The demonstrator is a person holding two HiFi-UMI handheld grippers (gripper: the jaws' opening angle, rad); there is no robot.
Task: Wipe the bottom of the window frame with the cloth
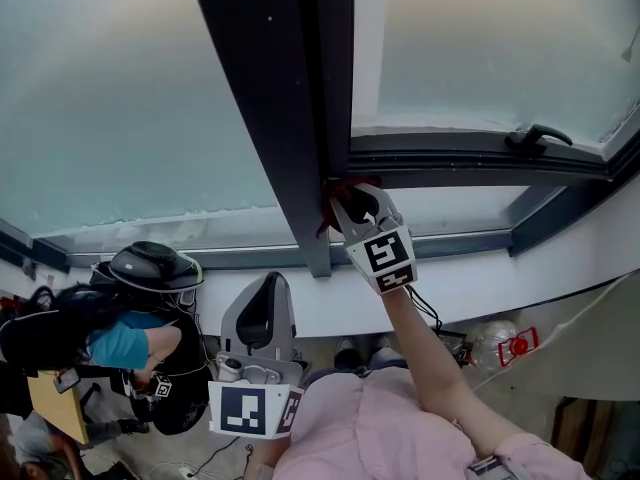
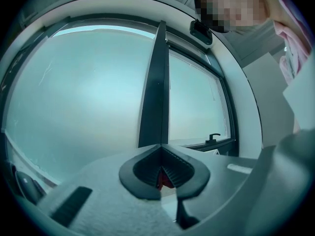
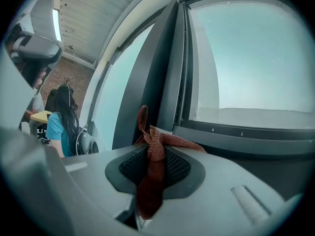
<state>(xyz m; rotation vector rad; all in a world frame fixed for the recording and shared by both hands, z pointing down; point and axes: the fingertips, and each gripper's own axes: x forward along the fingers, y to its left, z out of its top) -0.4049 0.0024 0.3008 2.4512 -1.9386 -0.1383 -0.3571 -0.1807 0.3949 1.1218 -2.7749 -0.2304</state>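
Right gripper's got the cloth up at the frame

Left gripper (image 1: 265,290) is hanging low at 7 o'clock, jaws together and empty. The right gripper (image 1: 356,200) is clamping the red cloth (image 1: 336,183), touching the window frame (image 1: 450,154) bottom beside the dark post (image 1: 275,118).

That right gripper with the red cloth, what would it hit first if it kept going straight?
Most likely the dark window frame, at the corner beside the upright post. The right gripper, shut on the cloth, looks nearly against it, so the cloth would touch first.
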